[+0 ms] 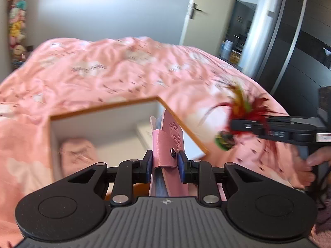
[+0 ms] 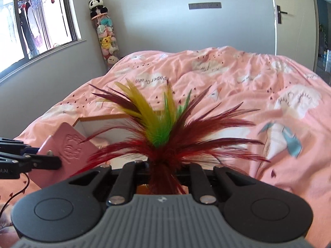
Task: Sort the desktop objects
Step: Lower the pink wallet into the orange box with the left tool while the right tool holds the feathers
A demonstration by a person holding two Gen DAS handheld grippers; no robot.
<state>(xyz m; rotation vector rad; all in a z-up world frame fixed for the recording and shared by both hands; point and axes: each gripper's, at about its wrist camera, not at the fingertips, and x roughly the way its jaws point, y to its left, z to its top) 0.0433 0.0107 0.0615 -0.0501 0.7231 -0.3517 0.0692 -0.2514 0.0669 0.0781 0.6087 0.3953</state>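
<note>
My left gripper (image 1: 164, 161) is shut on a pink leather-covered notebook (image 1: 167, 136) with blue page edges, held upright above the near edge of a white box with an orange rim (image 1: 103, 108). A pale pink item (image 1: 78, 153) lies inside the box. My right gripper (image 2: 163, 165) is shut on the base of a feather shuttlecock (image 2: 161, 128) with red, yellow and green feathers that fan upward. In the right wrist view, the left gripper (image 2: 47, 159) and the notebook (image 2: 70, 146) are at the left, in front of the box (image 2: 99, 117). The left wrist view shows the right gripper (image 1: 248, 127) and shuttlecock (image 1: 242, 103) right of the box.
The box rests on a bed with a rumpled pink bedspread (image 2: 248, 82). A tall clear tube of plush toys (image 2: 106, 39) stands in the far corner beside a window (image 2: 41, 16). A door (image 2: 293, 20) is at the right. A hand (image 1: 316, 159) grips the right gripper's handle.
</note>
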